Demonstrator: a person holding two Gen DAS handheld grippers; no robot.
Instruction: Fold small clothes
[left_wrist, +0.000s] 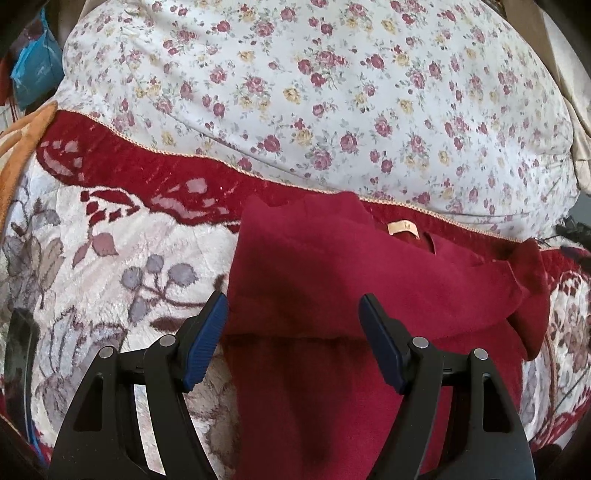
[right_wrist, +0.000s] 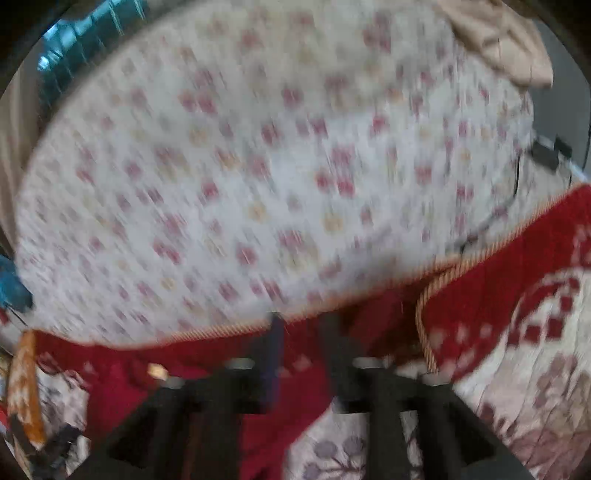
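A dark red garment (left_wrist: 332, 280) with a beige neck label (left_wrist: 402, 228) lies on the patterned blanket, its left side folded over. My left gripper (left_wrist: 293, 306) is open and empty, jaws wide apart just above the garment's left part. The right wrist view is blurred by motion. There my right gripper (right_wrist: 301, 325) has its fingers close together over red cloth (right_wrist: 280, 398); I cannot tell whether they pinch it.
A cream and red floral blanket (left_wrist: 110, 266) covers the near surface. A white quilt with small roses (left_wrist: 314, 92) lies behind it. Beige cloth (right_wrist: 509, 44) sits at the far right, a black cable (right_wrist: 517, 177) near the quilt's edge.
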